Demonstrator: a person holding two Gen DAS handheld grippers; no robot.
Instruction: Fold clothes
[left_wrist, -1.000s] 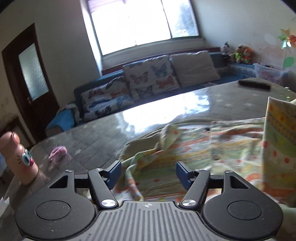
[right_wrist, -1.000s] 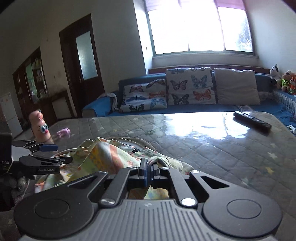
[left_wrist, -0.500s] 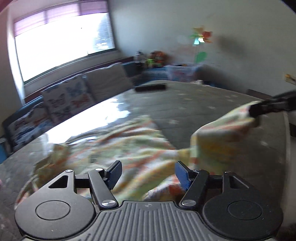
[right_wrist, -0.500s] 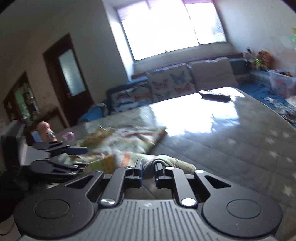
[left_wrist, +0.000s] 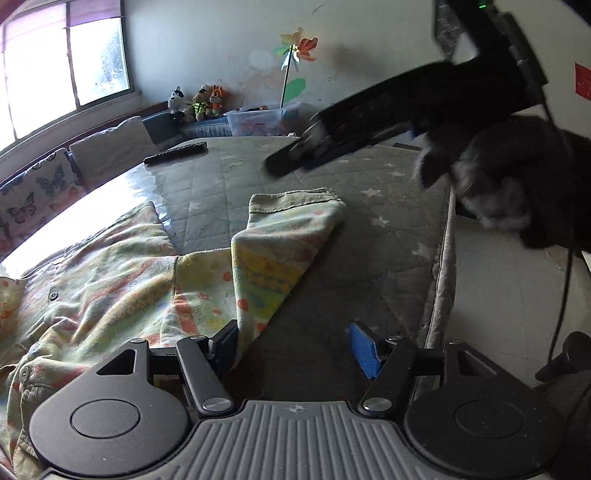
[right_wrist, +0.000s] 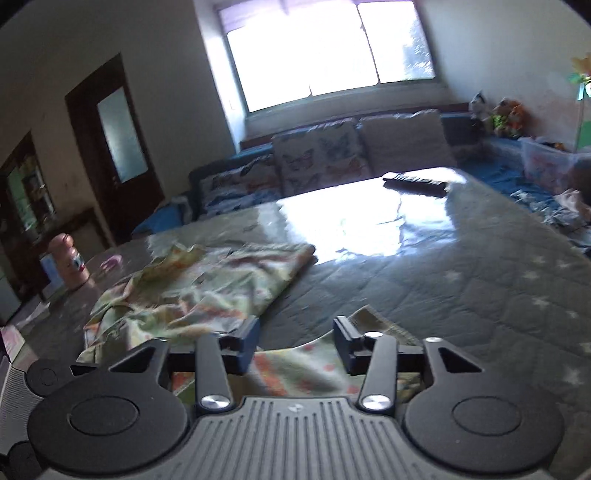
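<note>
A pale yellow patterned garment (left_wrist: 122, 273) lies spread on the grey quilted mattress (left_wrist: 373, 229), with one sleeve (left_wrist: 291, 236) stretched out toward the mattress edge. My left gripper (left_wrist: 293, 349) is open, low over the mattress beside the sleeve's near edge, holding nothing. In the right wrist view the garment (right_wrist: 199, 284) lies ahead to the left, and its sleeve cuff (right_wrist: 317, 365) rests under my right gripper (right_wrist: 295, 341), which is open and empty. The left wrist view catches the right gripper (left_wrist: 295, 158) blurred above the mattress, held by a gloved hand (left_wrist: 495, 184).
A black remote (left_wrist: 175, 152) lies at the mattress's far side. A pink figurine (right_wrist: 72, 264) and a small pink item (right_wrist: 110, 263) sit at the left corner. Butterfly cushions (right_wrist: 314, 162) line the sofa behind. The mattress edge (left_wrist: 441, 280) drops to the floor on the right.
My right gripper has opened and let go of the sleeve, which now lies flat on the mattress. My left gripper has swung right, toward the sleeve and the mattress edge.
</note>
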